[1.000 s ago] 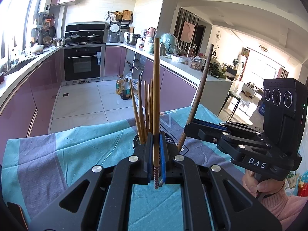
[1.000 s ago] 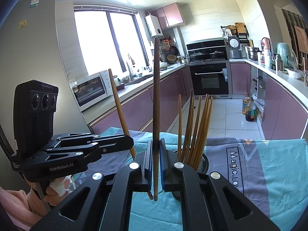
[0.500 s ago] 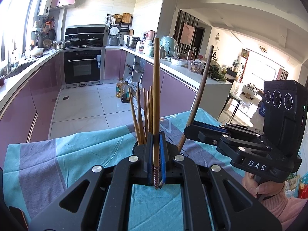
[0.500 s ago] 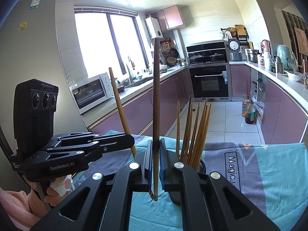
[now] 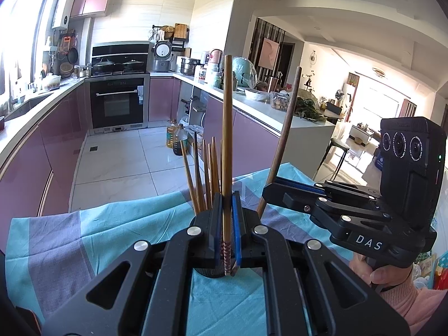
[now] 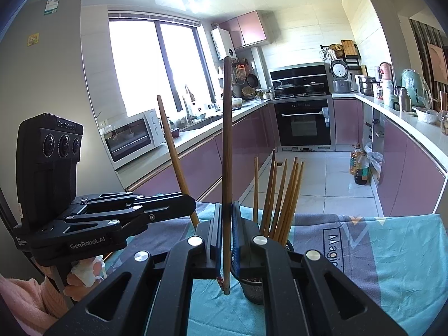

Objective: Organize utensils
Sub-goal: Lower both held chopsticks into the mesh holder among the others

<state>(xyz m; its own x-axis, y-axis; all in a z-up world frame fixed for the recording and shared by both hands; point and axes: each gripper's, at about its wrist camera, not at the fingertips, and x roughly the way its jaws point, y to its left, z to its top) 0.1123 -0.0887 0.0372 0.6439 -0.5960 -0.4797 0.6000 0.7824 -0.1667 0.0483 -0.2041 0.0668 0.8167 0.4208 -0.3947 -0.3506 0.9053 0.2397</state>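
Observation:
My left gripper [image 5: 227,204] is shut on a light brown chopstick [image 5: 226,140] and holds it upright. My right gripper [image 6: 226,215] is shut on a darker brown chopstick [image 6: 226,145], also upright. Each gripper shows in the other's view: the right one [image 5: 273,190] at the right, the left one [image 6: 190,204] at the left. A black mesh holder [image 6: 253,288] with several chopsticks [image 6: 282,196] stands on the table. In the left wrist view it is just behind my fingers, mostly hidden, with its chopsticks [image 5: 204,173] rising above them.
The table has a teal and grey cloth [image 5: 84,232]. Beyond its far edge lie the kitchen floor [image 5: 117,162], purple cabinets [image 6: 406,173] and an oven [image 5: 117,103]. Oil bottles [image 6: 359,165] stand on the floor.
Both grippers have moved closer to the holder with their chopsticks still held upright. The holder's chopsticks look larger and nearer in both views.

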